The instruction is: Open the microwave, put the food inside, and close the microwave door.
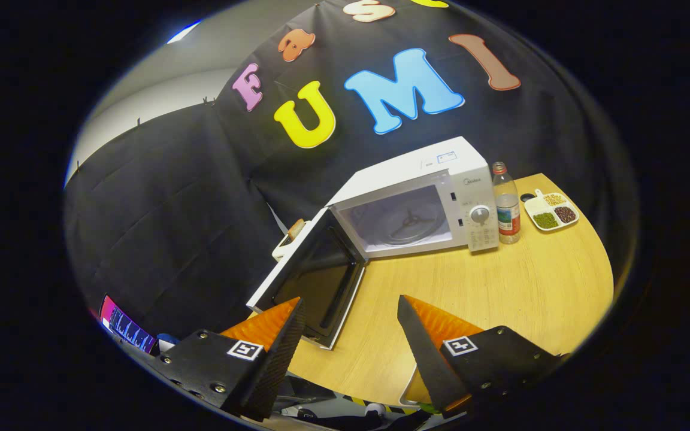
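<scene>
2 fingers of our gripper (351, 311) stand spread wide and hold nothing, with bare table (501, 287) showing between them. We judge they are parted because the opening step is done: the microwave (417, 203) sits well ahead of the fingers with its door (312, 281) swung fully out, the door's lower corner reaching down just beside our left finger. Its cavity stands exposed with the turntable ring visible, ready to receive something. As for the food, we see what looks like a piece on a small white holder (288, 236) peeking from behind the open door, beyond the left finger. A bottle (507, 206) stands just beside the microwave, and a divided dish (551, 211) of grains lies beyond it.
</scene>
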